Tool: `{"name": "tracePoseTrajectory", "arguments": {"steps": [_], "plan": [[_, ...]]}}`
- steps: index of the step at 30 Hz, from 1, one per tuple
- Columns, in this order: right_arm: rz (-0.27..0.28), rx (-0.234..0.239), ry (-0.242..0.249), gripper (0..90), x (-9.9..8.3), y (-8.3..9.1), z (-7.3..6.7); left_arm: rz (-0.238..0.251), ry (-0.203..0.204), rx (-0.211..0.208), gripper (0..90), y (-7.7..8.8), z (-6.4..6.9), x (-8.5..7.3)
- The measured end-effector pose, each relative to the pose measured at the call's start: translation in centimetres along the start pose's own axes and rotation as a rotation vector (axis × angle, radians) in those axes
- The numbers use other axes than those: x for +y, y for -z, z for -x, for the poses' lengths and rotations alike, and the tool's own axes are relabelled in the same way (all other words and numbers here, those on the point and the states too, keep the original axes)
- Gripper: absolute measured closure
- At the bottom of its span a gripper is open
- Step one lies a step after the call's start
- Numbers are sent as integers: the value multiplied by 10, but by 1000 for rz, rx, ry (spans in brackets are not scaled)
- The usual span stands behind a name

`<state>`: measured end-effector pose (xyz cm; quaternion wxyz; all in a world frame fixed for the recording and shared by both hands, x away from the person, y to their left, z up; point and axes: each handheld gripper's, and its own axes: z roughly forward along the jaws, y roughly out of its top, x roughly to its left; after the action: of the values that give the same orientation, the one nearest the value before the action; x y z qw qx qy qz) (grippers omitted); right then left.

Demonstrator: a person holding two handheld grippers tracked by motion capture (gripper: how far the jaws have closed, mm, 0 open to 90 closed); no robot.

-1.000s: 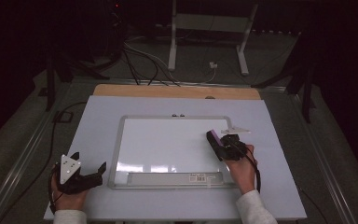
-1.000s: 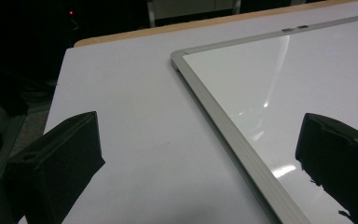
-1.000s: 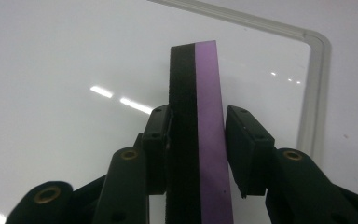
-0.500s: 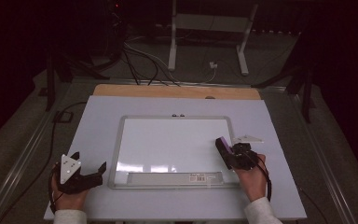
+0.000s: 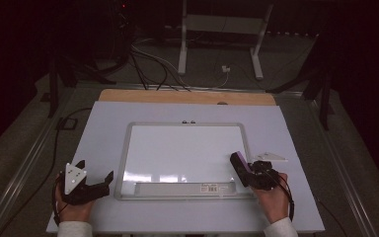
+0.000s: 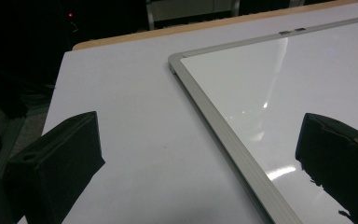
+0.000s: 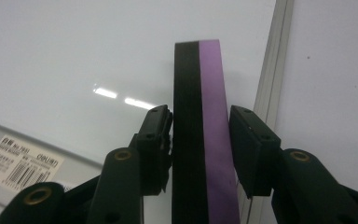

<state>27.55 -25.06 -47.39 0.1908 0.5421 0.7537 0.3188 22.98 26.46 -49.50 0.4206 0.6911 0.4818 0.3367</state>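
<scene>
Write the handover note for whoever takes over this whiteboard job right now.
Left hand-held gripper: open, holds nothing, sits on the table off the whiteboard's near left corner.
Right hand-held gripper: clamps the black and purple eraser on edge over the board's near right corner; its jaws have just been easing open, eraser between them.
Done: the board surface shows no marks in the high view.
Left: probably only to set the eraser down; keep a hand on it, as the grip is loosening.
</scene>
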Motion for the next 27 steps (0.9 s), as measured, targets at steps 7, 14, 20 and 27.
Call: {"name": "tracePoseTrajectory", "arguments": {"steps": [7, 14, 20, 27], "plan": [[-4, 2, 5, 568, -12, 11, 0, 0, -2, -3, 12, 0, 0, 0], [-27, 28, 28, 561, -23, 20, -8, 0, -2, -2, 12, 0, 1, 0], [-23, 72, 69, 531, -26, 22, -14, 1, -1, -3, 13, 0, 1, 0], [106, 107, 72, 319, -20, 30, -2, 2, 0, -4, 13, 0, 1, 0]]}}
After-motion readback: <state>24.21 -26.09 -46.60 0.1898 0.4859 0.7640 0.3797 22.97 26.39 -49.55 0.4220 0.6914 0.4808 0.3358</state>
